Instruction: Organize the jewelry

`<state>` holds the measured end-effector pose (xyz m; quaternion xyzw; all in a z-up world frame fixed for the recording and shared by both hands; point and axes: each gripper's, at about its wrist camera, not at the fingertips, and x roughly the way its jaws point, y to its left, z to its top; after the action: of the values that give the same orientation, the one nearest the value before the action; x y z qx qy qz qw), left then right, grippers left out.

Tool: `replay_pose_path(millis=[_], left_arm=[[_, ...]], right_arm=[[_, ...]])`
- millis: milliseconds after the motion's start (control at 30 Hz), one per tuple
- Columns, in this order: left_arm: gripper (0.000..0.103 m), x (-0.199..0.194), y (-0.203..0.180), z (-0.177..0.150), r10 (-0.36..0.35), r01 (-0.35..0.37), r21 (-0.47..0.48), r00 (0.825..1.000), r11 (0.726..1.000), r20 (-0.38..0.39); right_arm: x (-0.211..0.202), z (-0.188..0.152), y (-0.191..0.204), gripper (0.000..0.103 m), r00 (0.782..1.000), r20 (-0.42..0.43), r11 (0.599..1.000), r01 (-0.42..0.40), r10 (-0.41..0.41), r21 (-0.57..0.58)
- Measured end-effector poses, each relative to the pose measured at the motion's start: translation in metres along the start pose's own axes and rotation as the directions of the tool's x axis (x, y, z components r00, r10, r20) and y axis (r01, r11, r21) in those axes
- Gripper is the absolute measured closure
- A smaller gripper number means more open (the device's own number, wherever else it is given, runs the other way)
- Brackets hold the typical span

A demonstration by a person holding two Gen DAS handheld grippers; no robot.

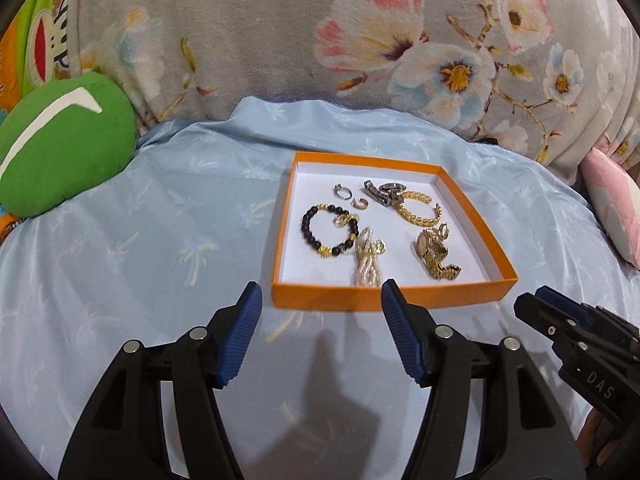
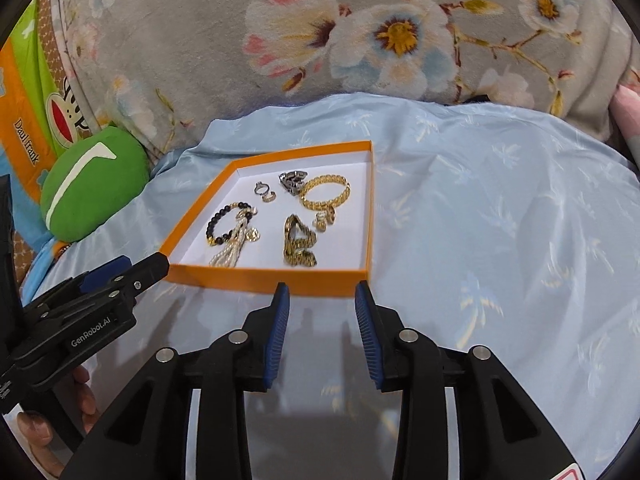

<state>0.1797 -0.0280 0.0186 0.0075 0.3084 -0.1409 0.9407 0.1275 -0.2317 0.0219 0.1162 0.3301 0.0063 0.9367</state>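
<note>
An orange tray point(image 1: 360, 299) point(image 2: 256, 278) with a white floor lies on light blue cloth. In it lie a black bead bracelet point(image 1: 320, 236) point(image 2: 218, 224), a pearl strand point(image 1: 366, 268) point(image 2: 230, 254), a gold chain bracelet point(image 1: 418, 210) point(image 2: 324, 194), a gold watch point(image 1: 434, 254) point(image 2: 298, 246), a silver watch point(image 1: 384, 192) point(image 2: 292, 180) and small rings point(image 1: 348, 196) point(image 2: 264, 192). My left gripper point(image 1: 322, 292) point(image 2: 132, 268) is open and empty, just short of the tray's near wall. My right gripper point(image 2: 322, 292) point(image 1: 536, 300) is open and empty at the tray's near right corner.
A light blue cloth point(image 1: 140, 240) point(image 2: 500, 220) covers the surface. A green cushion point(image 1: 60, 148) point(image 2: 92, 184) lies to the left. A grey floral blanket point(image 1: 280, 40) point(image 2: 280, 40) rises behind. A pink pillow point(image 1: 616, 208) sits at the right.
</note>
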Motion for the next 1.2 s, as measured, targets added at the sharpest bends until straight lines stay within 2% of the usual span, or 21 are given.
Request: replay_pose_path(millis=[367,533,667,800,1067,1200], left_arm=[[0.038,-0.026,-0.002,-0.024,0.036,-0.037,-0.012,0.999,0.999,-0.023],[0.037,-0.035,-0.005,-0.034,0.057,-0.057,-0.011,0.998,0.998,-0.035],[0.032,-0.042,-0.007,-0.040,0.073,-0.074,-0.014,0.997,0.997,-0.039],[0.032,-0.046,-0.011,-0.044,0.097,-0.097,-0.009,0.994,0.995,-0.049],[0.030,-0.051,-0.018,-0.052,0.135,-0.134,0.018,0.988,0.991,-0.071],[0.030,-0.052,-0.019,-0.054,0.152,-0.151,0.018,0.985,0.988,-0.078]], right_arm=[[-0.027,-0.027,0.010,0.057,0.999,-0.010,1.000,0.030,-0.030,0.008],[-0.035,-0.036,0.015,0.055,0.999,-0.019,0.999,0.044,-0.044,0.002],[-0.042,-0.043,0.018,0.048,0.998,-0.023,0.998,0.057,-0.057,0.005],[-0.045,-0.049,0.024,0.044,0.997,-0.034,0.997,0.073,-0.073,-0.004],[-0.052,-0.057,0.033,0.029,0.994,-0.034,0.994,0.106,-0.107,-0.030],[-0.054,-0.060,0.034,0.028,0.992,-0.038,0.992,0.122,-0.123,-0.026]])
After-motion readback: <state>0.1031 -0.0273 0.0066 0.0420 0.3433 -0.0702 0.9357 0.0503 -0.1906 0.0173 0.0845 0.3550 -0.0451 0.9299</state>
